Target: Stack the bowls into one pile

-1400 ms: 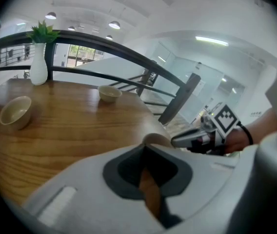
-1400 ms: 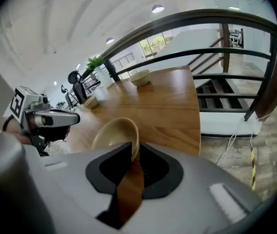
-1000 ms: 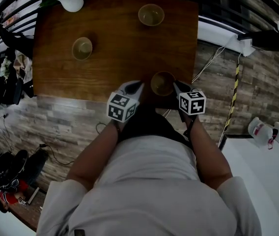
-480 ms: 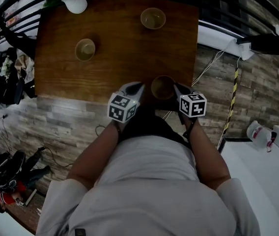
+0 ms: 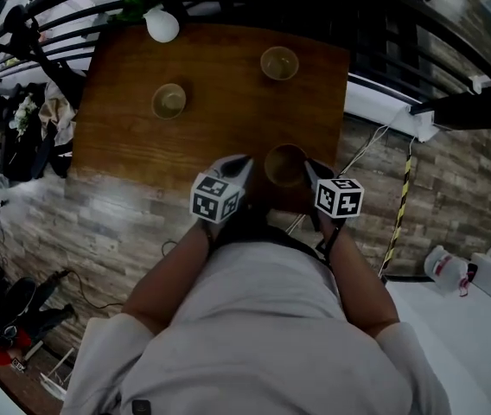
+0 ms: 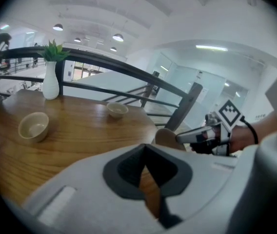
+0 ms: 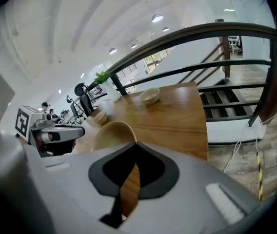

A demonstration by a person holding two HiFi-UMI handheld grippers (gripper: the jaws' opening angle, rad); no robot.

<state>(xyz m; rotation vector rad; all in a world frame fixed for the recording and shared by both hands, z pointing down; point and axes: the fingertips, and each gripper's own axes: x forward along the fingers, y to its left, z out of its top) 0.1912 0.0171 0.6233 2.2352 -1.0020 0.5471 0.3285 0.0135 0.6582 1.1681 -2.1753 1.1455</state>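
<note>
Bowls, three of them and all of a pale beige colour, are over a brown wooden table (image 5: 219, 128) and are not yet in one pile. The near bowl (image 5: 286, 164) is at the table edge closest to the person, between the two grippers. The right gripper (image 5: 308, 166) is at the right side of its rim. Its jaws have just been closing, and in the right gripper view they stand almost together with the rim of this bowl pinched at their tips, the bowl's wall rising just behind them. The left gripper (image 5: 244, 161) is just beside the same bowl on its left side and does not touch it. In the left gripper view its jaws are together and nothing is between them; only the wood of the table shows through the narrow slit below the tips. The left bowl (image 5: 168, 100) stands upright in the middle-left part of the table, well apart from the near one. The far bowl (image 5: 279, 62) stands upright near the far right corner. A white vase (image 5: 162, 26) with green leaves is at the far left edge, beside a dark railing (image 5: 384, 24).
</note>
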